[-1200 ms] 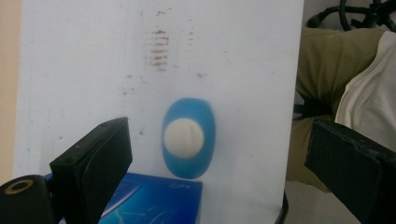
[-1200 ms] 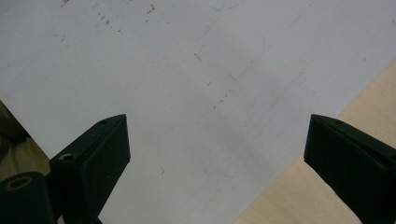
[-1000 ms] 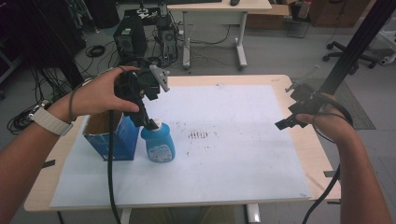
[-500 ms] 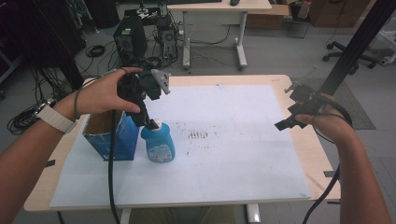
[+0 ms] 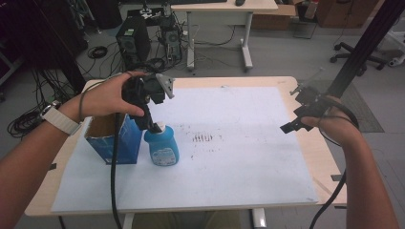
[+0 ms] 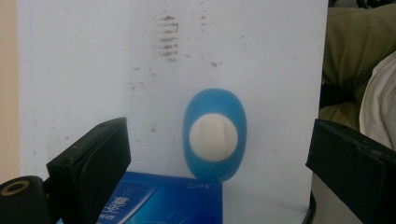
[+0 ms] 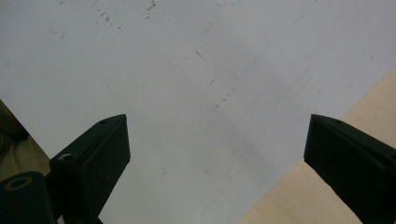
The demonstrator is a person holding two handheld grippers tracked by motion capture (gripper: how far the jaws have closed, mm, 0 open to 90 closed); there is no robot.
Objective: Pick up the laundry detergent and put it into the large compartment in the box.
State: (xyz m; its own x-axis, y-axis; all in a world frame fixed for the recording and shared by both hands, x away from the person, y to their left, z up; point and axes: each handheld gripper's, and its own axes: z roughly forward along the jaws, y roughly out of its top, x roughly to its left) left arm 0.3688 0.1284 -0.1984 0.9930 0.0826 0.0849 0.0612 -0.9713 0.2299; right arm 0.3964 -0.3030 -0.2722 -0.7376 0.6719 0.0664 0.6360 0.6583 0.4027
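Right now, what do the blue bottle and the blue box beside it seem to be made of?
Blue bottle: probably plastic, smooth with a slight sheen, off-white cap, printed label.
Blue box: likely cardboard, with a brown unprinted inside at its open top and glossy blue printed outer faces.

From my high view, the left gripper (image 5: 154,125) covers the cap of the blue bottle (image 5: 162,148), and I cannot read the bottle's label. The blue box (image 5: 111,139) hides its own interior behind its wall. In the left gripper view, the bottom edge cuts the box (image 6: 163,198), whose print is blurred.
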